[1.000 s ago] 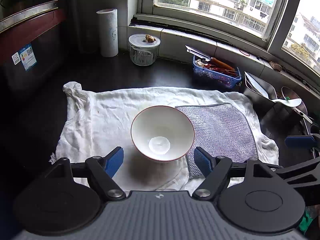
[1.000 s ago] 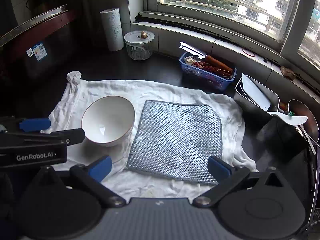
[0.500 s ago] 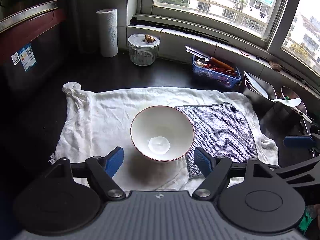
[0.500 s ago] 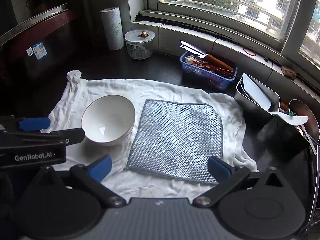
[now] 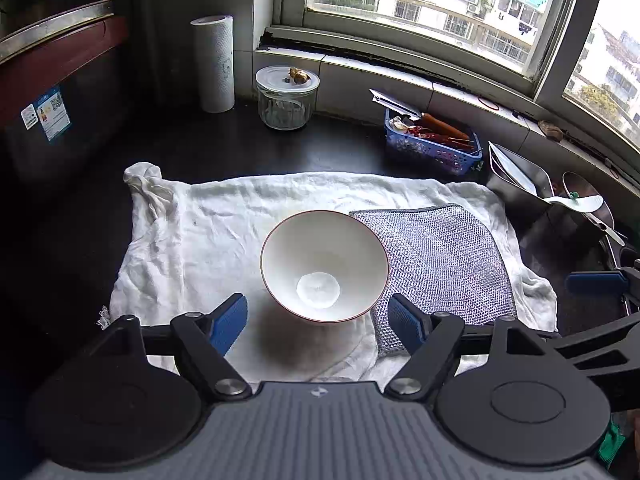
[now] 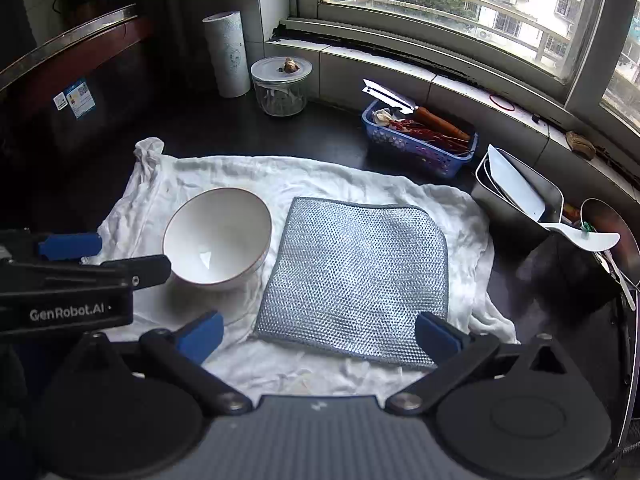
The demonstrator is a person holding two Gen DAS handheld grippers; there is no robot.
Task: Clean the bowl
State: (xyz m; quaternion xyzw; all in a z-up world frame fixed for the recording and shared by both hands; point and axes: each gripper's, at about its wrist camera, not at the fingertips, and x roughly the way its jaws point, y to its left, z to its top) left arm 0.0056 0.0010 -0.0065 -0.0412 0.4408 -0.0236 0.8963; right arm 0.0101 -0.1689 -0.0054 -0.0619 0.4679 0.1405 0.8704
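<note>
The left gripper [image 5: 318, 322] holds its jaws wide apart, empty, just short of the white bowl [image 5: 323, 265], which stands upright on a white cloth [image 5: 208, 236] spread over the dark table [image 5: 328, 148]. The right gripper [image 6: 318, 334] also has its jaws spread and empty, poised over the near edge of a silver mesh scouring cloth [image 6: 356, 276] lying flat just beside the bowl. Farther back stand a glass jar [image 5: 287, 98], a paper towel roll [image 5: 216, 64] and a blue basket [image 5: 434, 144].
</note>
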